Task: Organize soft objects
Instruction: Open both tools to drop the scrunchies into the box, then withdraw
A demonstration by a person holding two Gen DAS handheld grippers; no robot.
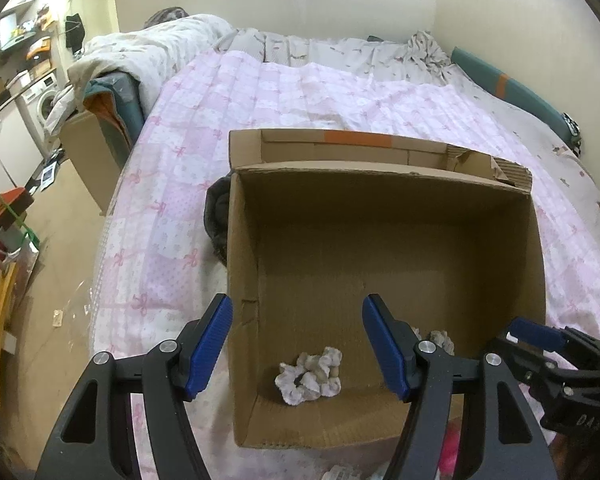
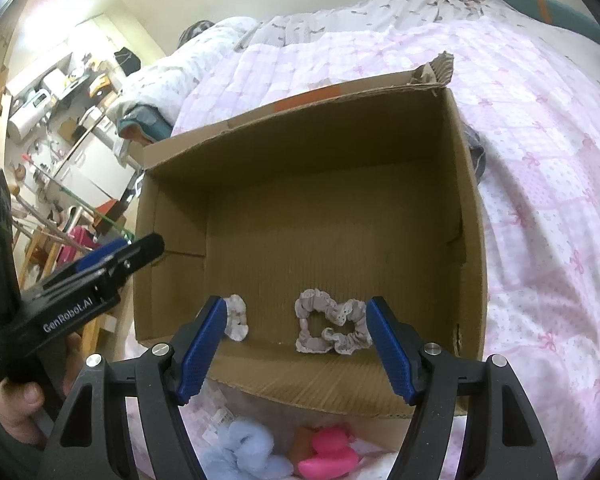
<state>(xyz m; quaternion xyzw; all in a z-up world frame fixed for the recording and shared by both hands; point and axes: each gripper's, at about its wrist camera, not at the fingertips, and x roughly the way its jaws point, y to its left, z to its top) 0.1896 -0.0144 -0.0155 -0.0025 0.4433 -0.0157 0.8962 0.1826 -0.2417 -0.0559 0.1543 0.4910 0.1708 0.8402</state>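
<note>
while both grippers hover above the open brown cardboard box (image 2: 466,216) on the pink quilted bed (image 2: 540,160), the left gripper (image 1: 296,348) and right gripper (image 2: 294,346) are spread wide, holding nothing. two crumpled pale fabric scrunchies (image 2: 332,328) lie on the box floor near its front wall. they look light, soft and squashy; pinching a gathered fold should work.

pink quilt (image 1: 300,92), washing machine (image 1: 46,106), crumpled duvet (image 1: 152,46)
</note>
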